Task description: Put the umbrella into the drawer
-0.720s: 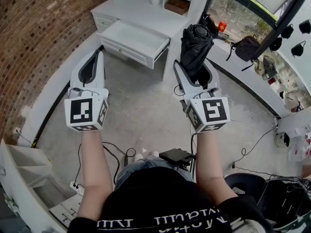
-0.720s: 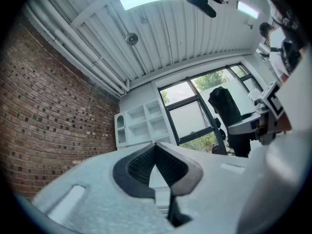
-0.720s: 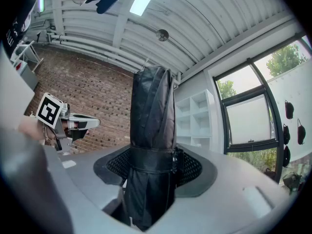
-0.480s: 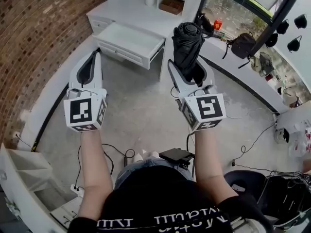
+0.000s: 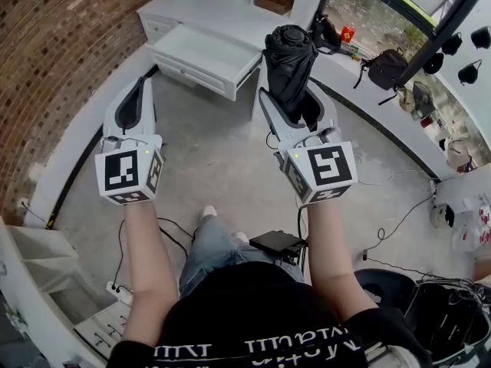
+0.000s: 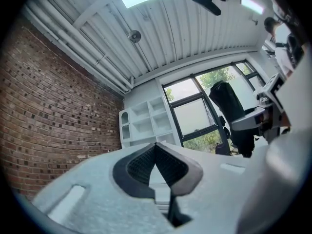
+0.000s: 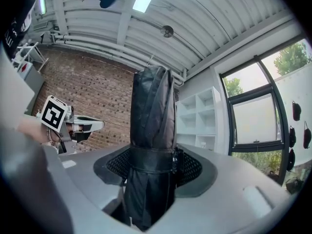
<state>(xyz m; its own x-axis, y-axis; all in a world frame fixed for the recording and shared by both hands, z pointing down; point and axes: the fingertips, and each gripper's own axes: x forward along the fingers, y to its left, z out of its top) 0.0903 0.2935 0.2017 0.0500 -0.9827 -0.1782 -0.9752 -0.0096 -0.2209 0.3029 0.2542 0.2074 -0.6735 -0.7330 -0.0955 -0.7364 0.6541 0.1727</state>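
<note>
Nearest, the person's black shirt (image 5: 253, 320) with white print, and one leg in jeans (image 5: 211, 248) stepping forward over the grey floor (image 5: 219, 159). On the floor beside that leg, a small black box (image 5: 278, 244) with cables (image 5: 173, 232) trailing to the left. Left gripper (image 5: 141, 83), held out on a bare forearm, marker cube toward the person: its jaws are together at the tips with nothing between them, as the left gripper view confirms (image 6: 156, 145). Right gripper (image 5: 290, 90), held out level beside it, the two well apart: jaws closed on the umbrella (image 5: 290, 60), pads pressing its lower part from both sides (image 7: 151, 165). The umbrella (image 7: 153, 106) is black, folded, bound by a strap at the height of the jaws, and stands upright out of the gripper. It is in the air, not yet in the drawer (image 5: 201, 54), which lies beyond and to the left of it. The drawer is white and pulled out of a white desk (image 5: 207, 10) set against the brick wall (image 5: 61, 44). Past the desk, white shelves (image 6: 146, 123). To the right, a dark-framed window (image 5: 383, 10) with a small red item on its sill (image 5: 348, 34), perhaps a can, too small to tell, and a dark bag (image 5: 387, 71) hanging beside it.
</note>
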